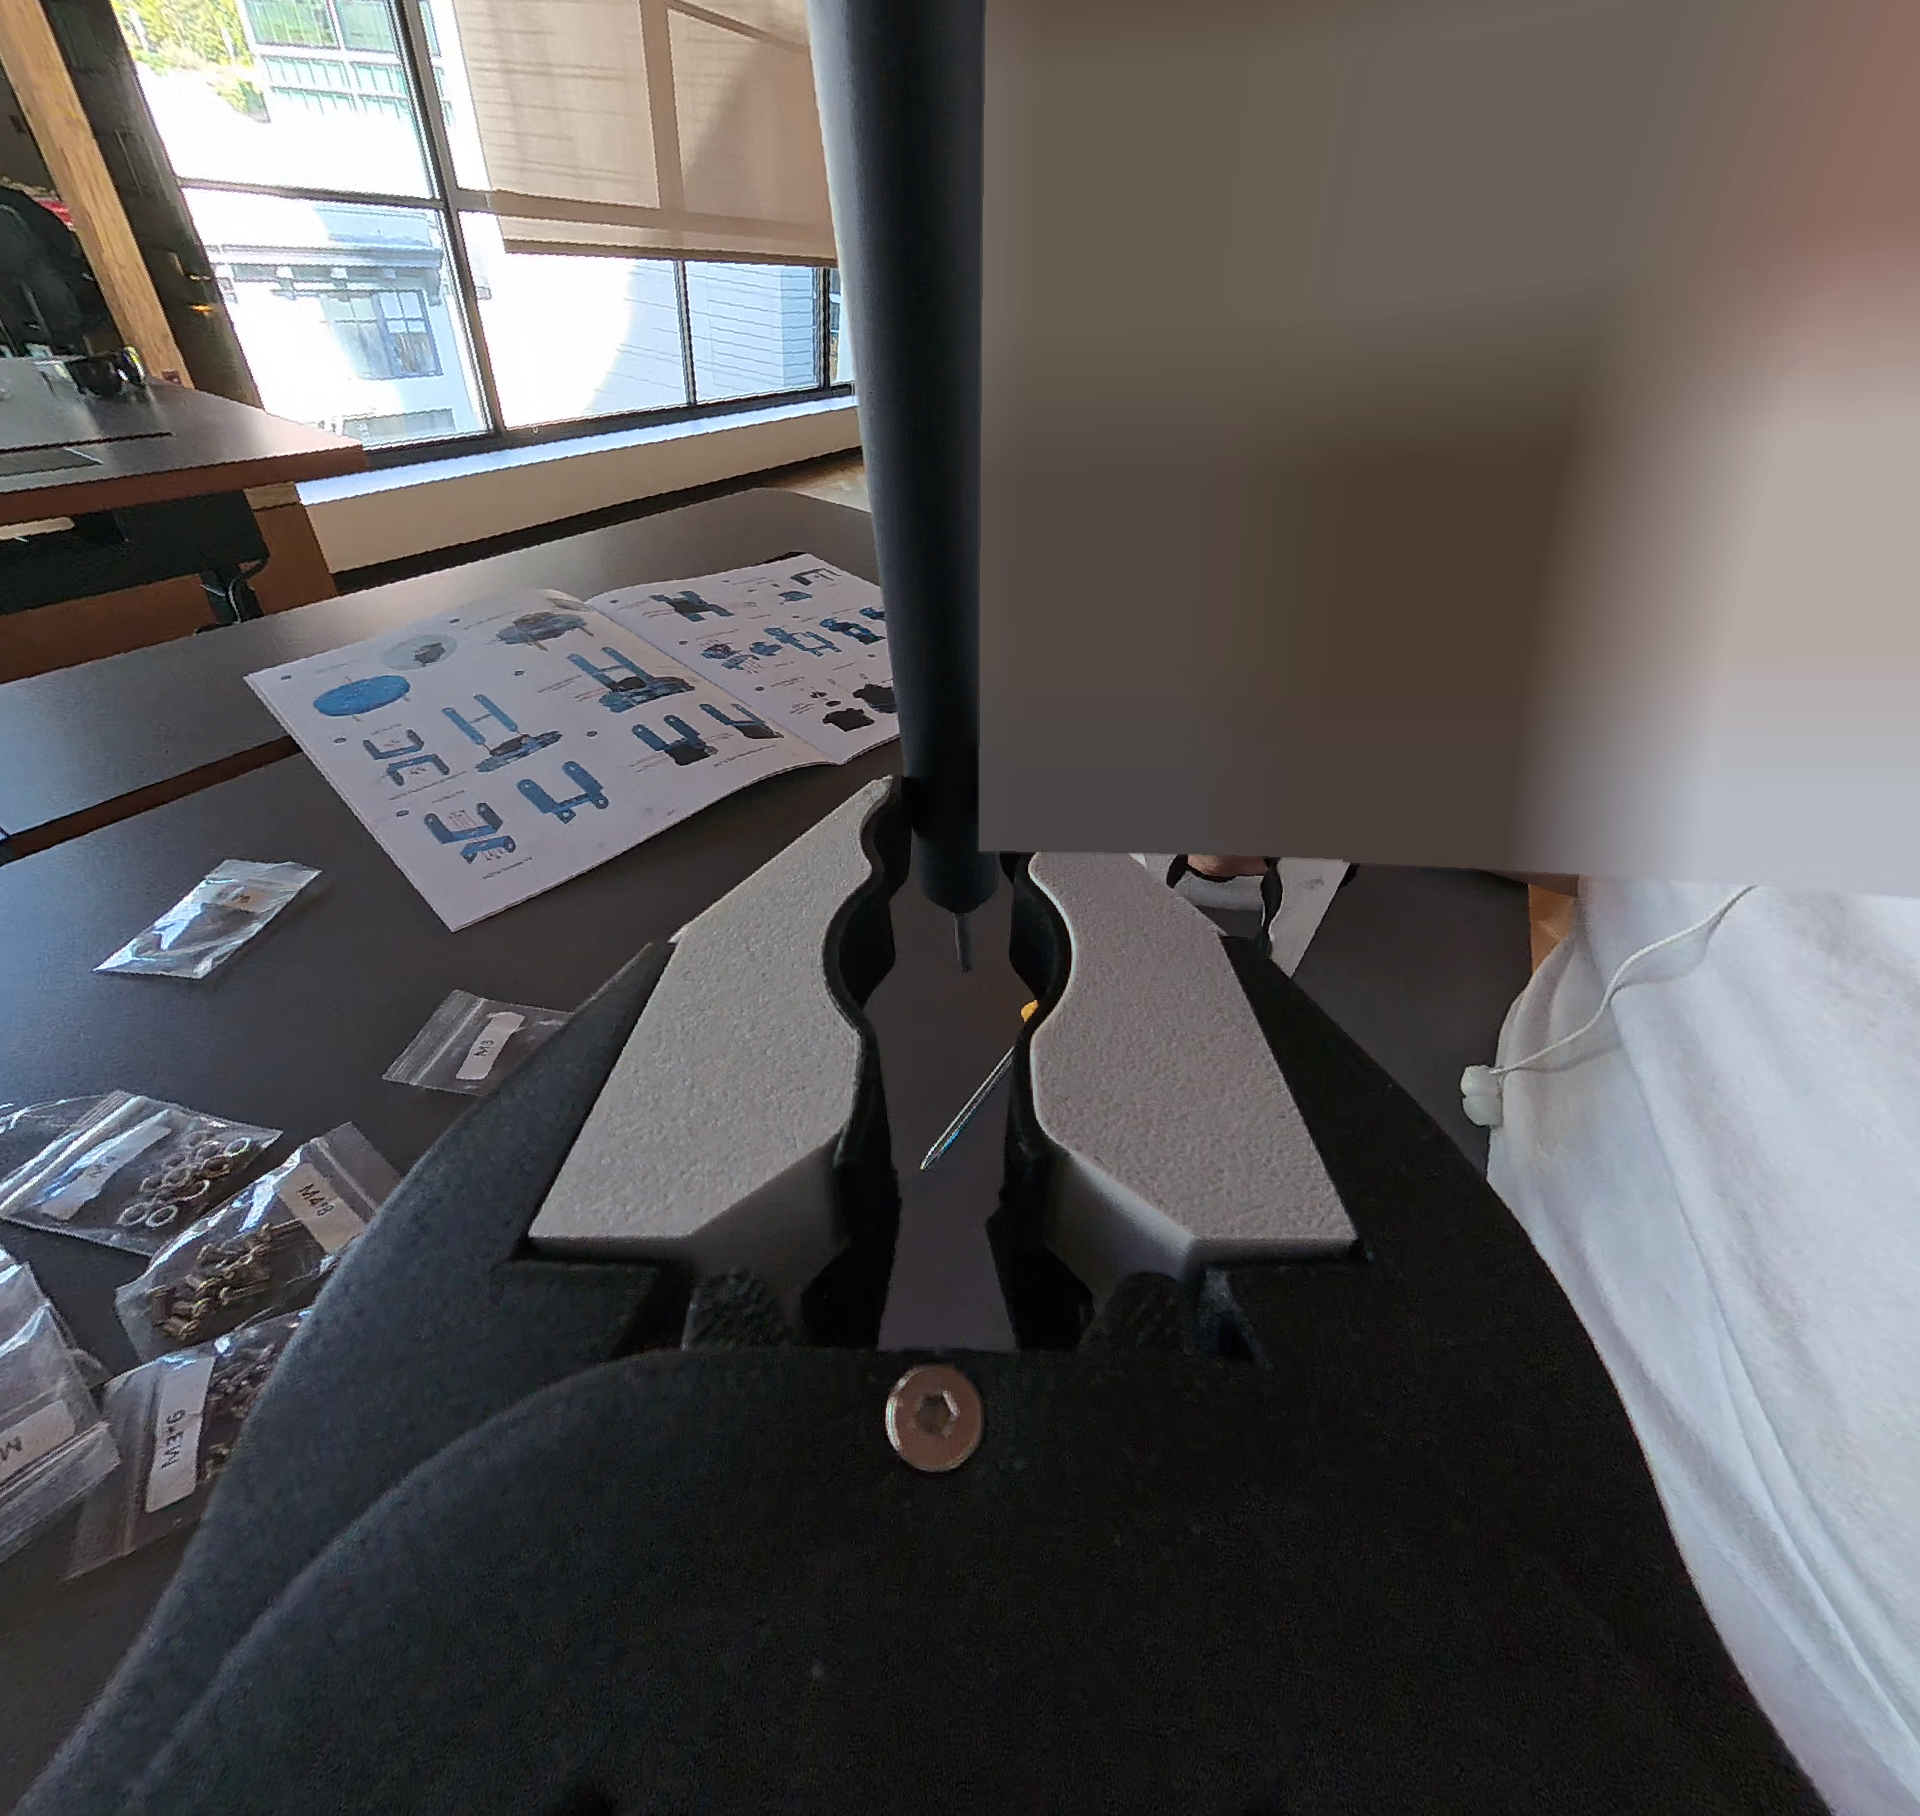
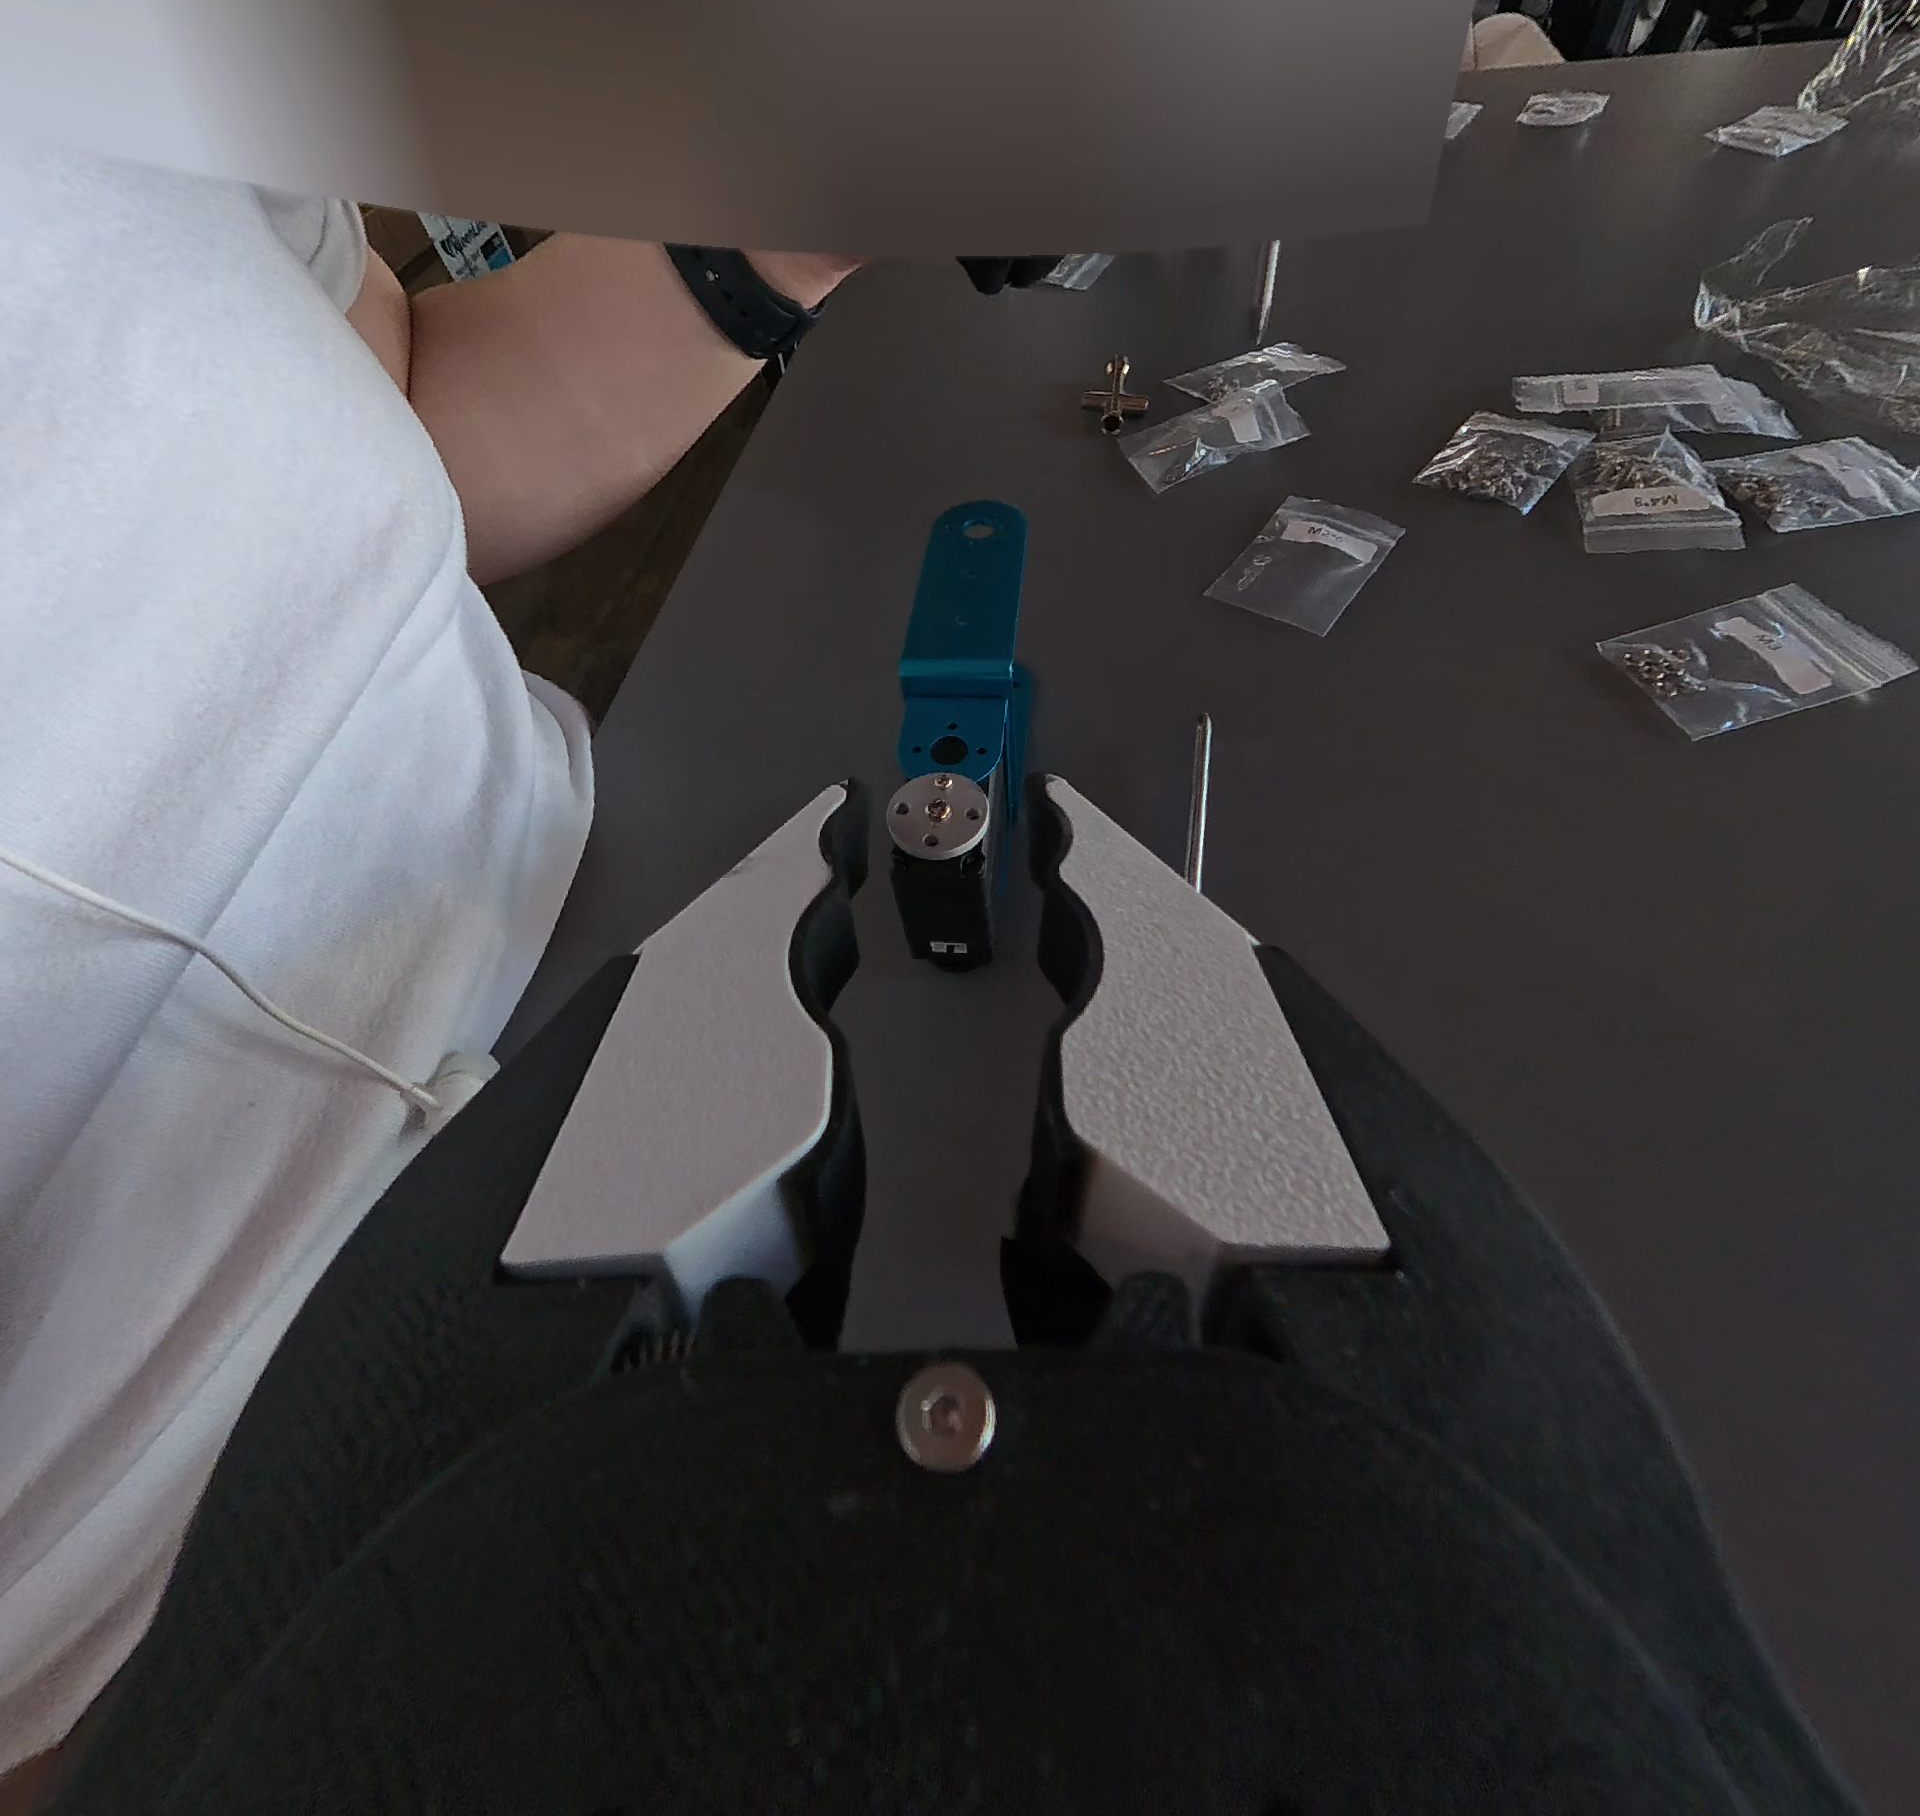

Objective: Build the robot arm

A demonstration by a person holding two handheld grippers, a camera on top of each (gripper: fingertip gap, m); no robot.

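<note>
L gripper: the left gripper (image 1: 951, 893) was clamped on a long black screwdriver (image 1: 899, 416) w/ a thin bit at its low end, held near upright, tip pointing down at the dark table (image 1: 312, 987).
Under L jaws: a loose metal driver shaft (image 1: 971, 1106) lay on the table, seen thru the gap; not touched.
R gripper: the right gripper (image 2: 940, 821) was closed around a black servo (image 2: 940, 904); finger pads seemed to press its sides, tho contact on the left side was hard to confirm.
Servo detail: silver round horn (image 2: 937, 821) on top w/ a small screw at centre; a blue metal bracket (image 2: 966, 623) was fixed at the far side and reached away from the gripper.
Table, R view: the loose shaft lay just right of the right finger; a cross-shaped wrench (image 2: 1117, 400) and clear bags of screws (image 2: 1621, 488) sat farther off to the right.
Table, L view: an open instruction booklet (image 1: 582, 717) lay far left; more hardware bags (image 1: 156, 1174) near left.
Person: white top (image 2: 208, 623), close on the side of both views.
Handling tip (my guess): keep the servo square and steady, bit straight over the horn's centre screw, light downward push so it doesn't slip.
</note>
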